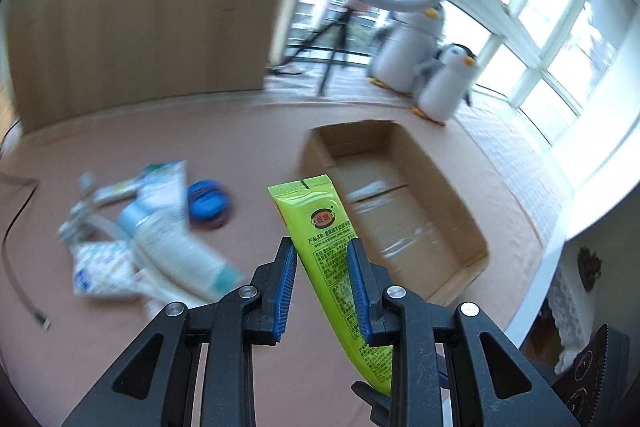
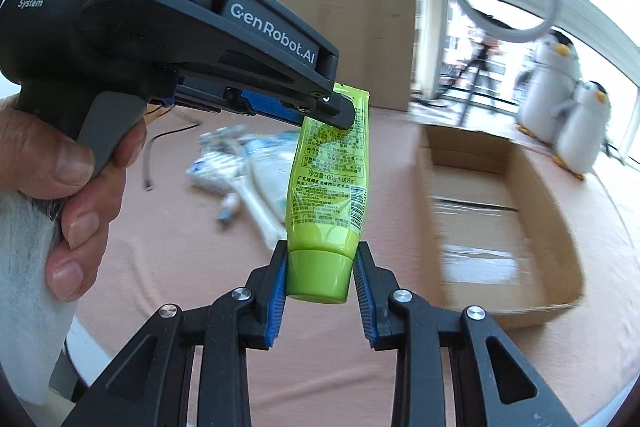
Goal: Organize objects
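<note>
The green tube [image 1: 326, 239] hangs in the air above the pink desk [image 1: 168, 139], held at both ends. In the left wrist view the left gripper [image 1: 322, 287] has its blue-padded fingers [image 1: 286, 291] narrowed onto the tube's printed body, the flat crimped end reaching toward the centre of the frame. In the right wrist view the right gripper [image 2: 320, 291] closes its fingers [image 2: 280, 287] on either side of the green cap [image 2: 318, 277] at lower centre, with the tube standing up from it to where the left gripper pinches the crimped end at upper centre. A hand [image 2: 68, 187] at the left edge grips that tool's trigger.

This two-ended hold looks like a handover or a re-grip: taking the stiff cap gives a firmer purchase than the soft body, and would let the tube be turned before it is set down. Whether the right fingers are truly squeezing the cap or only bracketing it is hard to tell, though they appear to touch it.

The open cardboard box [image 1: 400, 203] sits right of centre and appears empty, so it is probably the destination. The pile of other toiletries [image 1: 152, 231] lies blurred at left, with a blue round item [image 1: 206, 203] beside it, unsorted.
</note>
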Demonstrator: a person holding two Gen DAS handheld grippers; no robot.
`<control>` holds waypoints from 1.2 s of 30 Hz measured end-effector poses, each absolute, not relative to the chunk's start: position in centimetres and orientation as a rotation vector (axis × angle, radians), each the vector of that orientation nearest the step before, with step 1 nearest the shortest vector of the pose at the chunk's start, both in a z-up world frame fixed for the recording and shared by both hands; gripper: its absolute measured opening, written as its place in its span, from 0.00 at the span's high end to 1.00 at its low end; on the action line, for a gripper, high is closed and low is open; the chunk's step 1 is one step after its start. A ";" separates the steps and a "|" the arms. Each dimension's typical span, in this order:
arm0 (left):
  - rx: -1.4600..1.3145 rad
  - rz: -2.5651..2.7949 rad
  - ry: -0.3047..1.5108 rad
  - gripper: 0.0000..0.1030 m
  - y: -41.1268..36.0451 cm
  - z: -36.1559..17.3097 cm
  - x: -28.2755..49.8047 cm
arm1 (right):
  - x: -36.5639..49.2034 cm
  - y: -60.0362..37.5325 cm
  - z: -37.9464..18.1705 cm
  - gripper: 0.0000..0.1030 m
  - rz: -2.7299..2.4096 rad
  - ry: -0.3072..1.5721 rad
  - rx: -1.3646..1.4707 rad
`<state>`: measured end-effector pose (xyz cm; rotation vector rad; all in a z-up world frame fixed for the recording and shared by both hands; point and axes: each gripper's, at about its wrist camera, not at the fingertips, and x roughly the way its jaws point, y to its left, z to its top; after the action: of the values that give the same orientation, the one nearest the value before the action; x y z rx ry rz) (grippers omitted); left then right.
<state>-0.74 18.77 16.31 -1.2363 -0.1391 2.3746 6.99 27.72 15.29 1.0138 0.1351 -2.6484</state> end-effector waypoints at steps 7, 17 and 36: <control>-1.195 2.264 -0.044 0.72 27.5 16.6 -2.9 | 6.4 33.7 15.6 0.73 -2.783 0.077 1.042; -1.178 2.262 0.054 0.69 33.2 16.1 -5.8 | 4.3 37.7 15.6 0.74 -2.880 0.057 1.067; -1.356 2.735 -0.190 0.24 6.1 15.8 -0.4 | 4.0 27.5 14.6 0.54 -2.629 0.157 1.089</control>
<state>-0.40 6.15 15.79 -1.3558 -0.1901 2.7350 4.04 27.49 14.63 1.0888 0.1574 -2.6285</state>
